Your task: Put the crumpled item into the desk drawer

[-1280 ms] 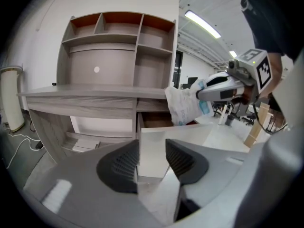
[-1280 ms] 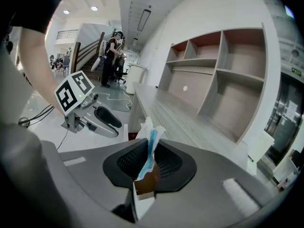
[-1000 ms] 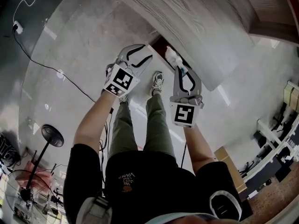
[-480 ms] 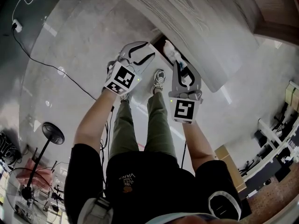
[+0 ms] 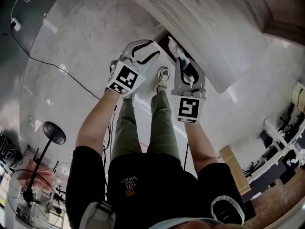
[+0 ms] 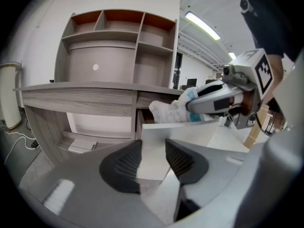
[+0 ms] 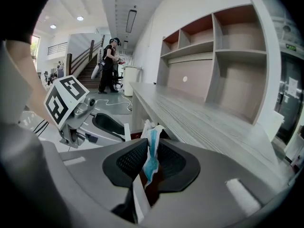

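The crumpled item (image 7: 151, 148), a white and blue wad, is pinched in my right gripper (image 7: 152, 164), which is shut on it. In the head view that gripper (image 5: 180, 61) holds the crumpled item (image 5: 173, 47) at the dark opening of the desk drawer (image 5: 164, 41), under the desk edge. My left gripper (image 6: 153, 158) is shut on the drawer's white front panel (image 6: 156, 139), its pads on either side of the panel's edge. From the left gripper view the crumpled item (image 6: 172, 109) hangs just above the panel, with the right gripper (image 6: 213, 99) behind it.
The grey wood desk top (image 5: 205, 23) runs across above the drawer, with open shelving (image 6: 118, 46) behind it. My legs and a shoe (image 5: 162, 79) are below the grippers. A cable (image 5: 57, 66) and a fan (image 5: 52, 133) are on the floor at left. People stand by a staircase (image 7: 109, 63).
My right gripper has moved a little forward with the crumpled item, closer to the drawer opening. The left gripper has kept its hold on the drawer front and barely shifted.
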Tool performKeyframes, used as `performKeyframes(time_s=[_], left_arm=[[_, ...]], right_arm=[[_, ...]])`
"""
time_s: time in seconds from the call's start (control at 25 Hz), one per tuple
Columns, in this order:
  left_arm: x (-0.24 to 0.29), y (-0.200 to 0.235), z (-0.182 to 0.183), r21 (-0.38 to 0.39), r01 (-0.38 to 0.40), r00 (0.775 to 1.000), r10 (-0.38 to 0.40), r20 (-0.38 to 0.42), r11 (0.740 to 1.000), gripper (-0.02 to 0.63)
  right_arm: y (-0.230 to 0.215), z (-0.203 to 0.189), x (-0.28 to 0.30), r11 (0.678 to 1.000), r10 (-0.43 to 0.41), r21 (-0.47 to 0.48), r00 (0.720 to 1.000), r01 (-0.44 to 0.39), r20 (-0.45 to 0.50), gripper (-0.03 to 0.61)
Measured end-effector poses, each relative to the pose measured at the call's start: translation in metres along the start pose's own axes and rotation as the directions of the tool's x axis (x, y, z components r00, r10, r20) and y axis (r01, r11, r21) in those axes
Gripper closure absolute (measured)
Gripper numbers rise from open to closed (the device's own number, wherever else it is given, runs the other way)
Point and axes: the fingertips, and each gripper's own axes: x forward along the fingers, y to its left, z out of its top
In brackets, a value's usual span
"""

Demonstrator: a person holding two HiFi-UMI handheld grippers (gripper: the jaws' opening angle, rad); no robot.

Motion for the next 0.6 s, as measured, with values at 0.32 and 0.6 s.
performKeyframes(time_s=[0.32,0.6], left_arm=[[-0.001,0.002,-0.001,-0.009,-0.002,1.0,0.002,0.006,1.0,0.43],[0.0,0.001,-0.002,-0.018,-0.005,1.0,0.005,0.011,1.0,0.43]], right_arm=[[0.001,-0.006,0.001,1.0,-0.006,0.03,1.0,0.006,-0.002,0.497],[0.002,-0.005,-0.01,0.999,-0.026,-0.019,1.0,0.025,-0.01,0.479]])
